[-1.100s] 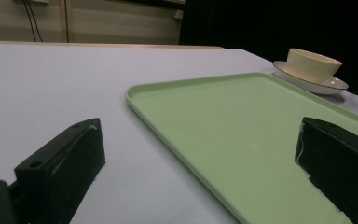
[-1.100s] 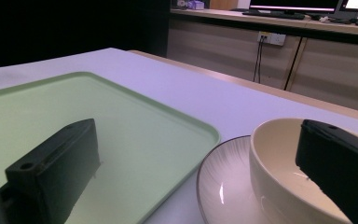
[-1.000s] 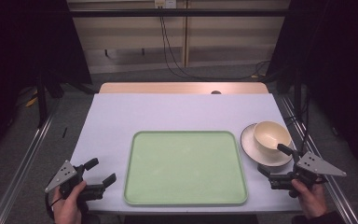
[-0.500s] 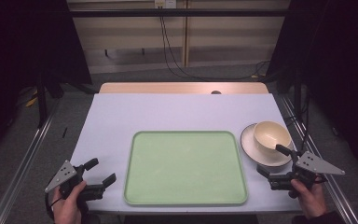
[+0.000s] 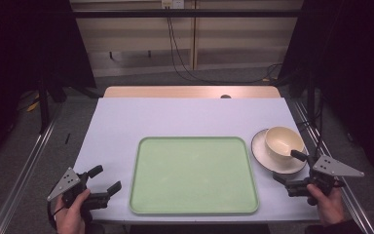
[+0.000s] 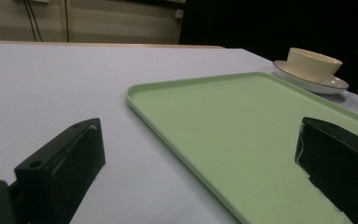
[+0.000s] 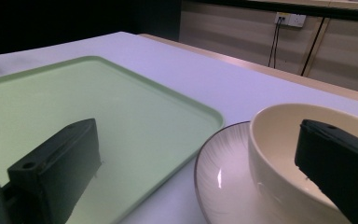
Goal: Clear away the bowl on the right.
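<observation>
A pale green tray [image 5: 194,175] lies empty at the table's front centre. Right of it a cream bowl [image 5: 283,141] stands on a white plate [image 5: 265,155]. My right gripper [image 5: 286,166] is open at the plate's near edge, one fingertip over the plate close to the bowl, the other by the tray's right rim. In the right gripper view the gripper [image 7: 196,128] frames the bowl [image 7: 279,140], plate [image 7: 219,172] and tray [image 7: 98,107]. My left gripper [image 5: 106,178] is open left of the tray, holding nothing. In the left gripper view the gripper [image 6: 198,128] faces the tray [image 6: 242,121] and the distant bowl [image 6: 313,63].
The white tabletop [image 5: 185,119] stretches bare behind the tray to a wooden strip [image 5: 190,91] at the back edge. Metal rails [image 5: 27,165] run along both sides of the table. Black cables [image 5: 185,63] hang down the back wall to the floor.
</observation>
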A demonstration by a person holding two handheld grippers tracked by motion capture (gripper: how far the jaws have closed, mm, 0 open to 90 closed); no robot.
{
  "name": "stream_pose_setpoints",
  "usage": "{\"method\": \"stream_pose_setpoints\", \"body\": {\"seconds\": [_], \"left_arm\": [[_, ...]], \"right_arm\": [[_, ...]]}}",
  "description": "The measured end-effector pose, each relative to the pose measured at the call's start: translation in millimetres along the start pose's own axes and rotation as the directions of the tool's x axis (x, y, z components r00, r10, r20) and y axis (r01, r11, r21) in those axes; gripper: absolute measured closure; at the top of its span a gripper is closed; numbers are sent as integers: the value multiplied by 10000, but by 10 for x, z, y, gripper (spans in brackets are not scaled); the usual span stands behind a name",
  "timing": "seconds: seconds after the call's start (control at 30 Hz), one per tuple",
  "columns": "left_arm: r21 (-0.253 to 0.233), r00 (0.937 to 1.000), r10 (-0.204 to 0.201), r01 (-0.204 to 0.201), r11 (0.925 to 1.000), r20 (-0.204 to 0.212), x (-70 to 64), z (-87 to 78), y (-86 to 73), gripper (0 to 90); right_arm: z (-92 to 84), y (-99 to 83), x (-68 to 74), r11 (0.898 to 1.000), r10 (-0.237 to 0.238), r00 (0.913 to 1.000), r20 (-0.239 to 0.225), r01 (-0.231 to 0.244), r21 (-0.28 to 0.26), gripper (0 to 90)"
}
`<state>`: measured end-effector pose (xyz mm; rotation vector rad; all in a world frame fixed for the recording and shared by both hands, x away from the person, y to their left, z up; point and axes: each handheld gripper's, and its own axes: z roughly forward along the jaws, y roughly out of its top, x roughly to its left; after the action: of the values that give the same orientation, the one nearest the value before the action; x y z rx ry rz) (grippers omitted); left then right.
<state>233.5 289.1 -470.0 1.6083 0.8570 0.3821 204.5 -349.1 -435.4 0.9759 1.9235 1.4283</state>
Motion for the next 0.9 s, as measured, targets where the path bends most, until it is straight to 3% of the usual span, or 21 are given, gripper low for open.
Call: {"method": "stream_pose_setpoints", "body": {"seconds": [0.2, 0.23, 0.33, 0.5, 0.57, 0.9], "left_arm": [[13, 10000, -9, 9, 10000, -3, -2, 1, 1, 15], [18, 10000, 7, -7, 10000, 13, -3, 0, 1, 15], [2, 10000, -12, 12, 10000, -3, -1, 0, 1, 15], [-5, 10000, -20, 20, 10000, -11, -1, 0, 0, 15], [-2, 10000, -19, 19, 10000, -12, -1, 0, 0, 15], [-12, 10000, -16, 16, 10000, 10, 1, 0, 1, 15]], "right_arm": [[-40, 41, -135, 9997, 219, 9993, 307, -221, 70, 11], [-29, 71, -182, 9985, 521, 9978, 419, -528, 173, 11], [-39, 85, -239, 9971, 747, 9970, 216, -750, 106, 14], [-47, 97, -333, 9942, 1044, 9940, 330, -1051, 212, 19], [-39, 116, -430, 9918, 1201, 9922, 330, -1214, 409, 31], [36, 183, -700, 9846, 1376, 9895, 448, -1415, 1022, 60]]}}
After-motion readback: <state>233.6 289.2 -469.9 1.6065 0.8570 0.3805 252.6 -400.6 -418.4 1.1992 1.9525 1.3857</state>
